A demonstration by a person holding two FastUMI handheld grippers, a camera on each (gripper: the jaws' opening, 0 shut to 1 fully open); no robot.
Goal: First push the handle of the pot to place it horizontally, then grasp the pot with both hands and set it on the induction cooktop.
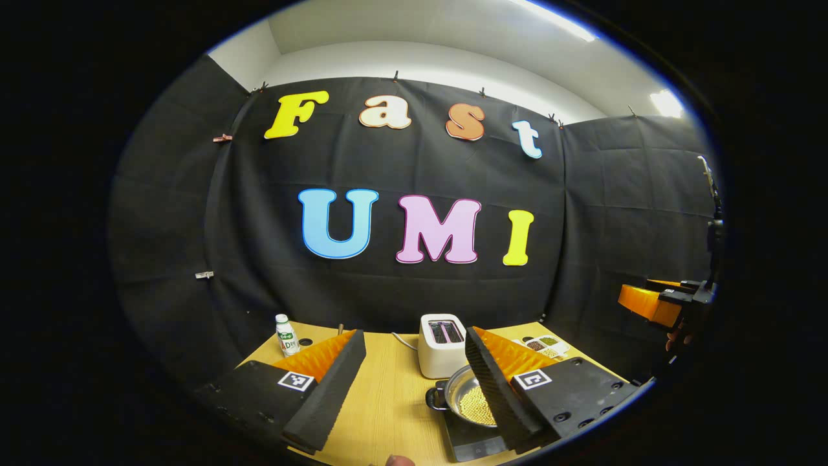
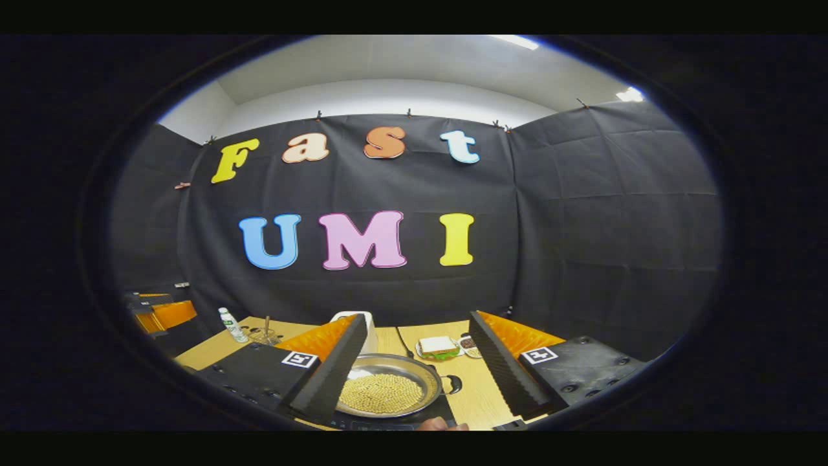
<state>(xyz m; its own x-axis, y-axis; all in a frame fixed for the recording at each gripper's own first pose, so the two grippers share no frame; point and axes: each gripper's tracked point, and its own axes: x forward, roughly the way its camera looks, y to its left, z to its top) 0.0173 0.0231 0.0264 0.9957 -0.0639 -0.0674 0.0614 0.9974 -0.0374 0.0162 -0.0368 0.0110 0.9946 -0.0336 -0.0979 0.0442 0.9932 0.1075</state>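
Above the pot (image 2: 387, 388), both grippers gape empty.

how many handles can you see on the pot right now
2. The round steel pot of yellow grains has a dark loop handle on its right side, and another dark loop handle on its left side.

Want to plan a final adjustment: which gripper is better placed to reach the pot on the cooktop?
Probably the right gripper: open, with the pot lying mostly between its fingers. From the open left gripper, the pot sits off to one side, partly behind a finger.
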